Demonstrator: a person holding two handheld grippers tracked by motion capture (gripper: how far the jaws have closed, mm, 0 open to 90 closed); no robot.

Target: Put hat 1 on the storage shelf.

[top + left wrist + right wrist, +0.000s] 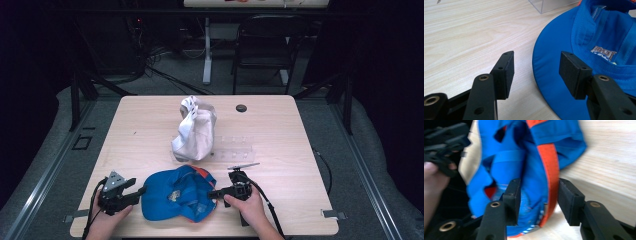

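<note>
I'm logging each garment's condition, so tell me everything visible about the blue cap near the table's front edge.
The blue fabric cap with orange trim lies upside down on the light wooden table, its inside facing up with a small sewn label showing. Its curved brim points toward the left tongs, whose jaws stand open astride the brim's edge. The right tongs straddle the orange-edged rim, jaws open. The fabric looks soft and crumpled.

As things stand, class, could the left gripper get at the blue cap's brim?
Probably yes: the left gripper is open, its jaws straddle the blue cap's brim edge, and nothing lies between.
</note>
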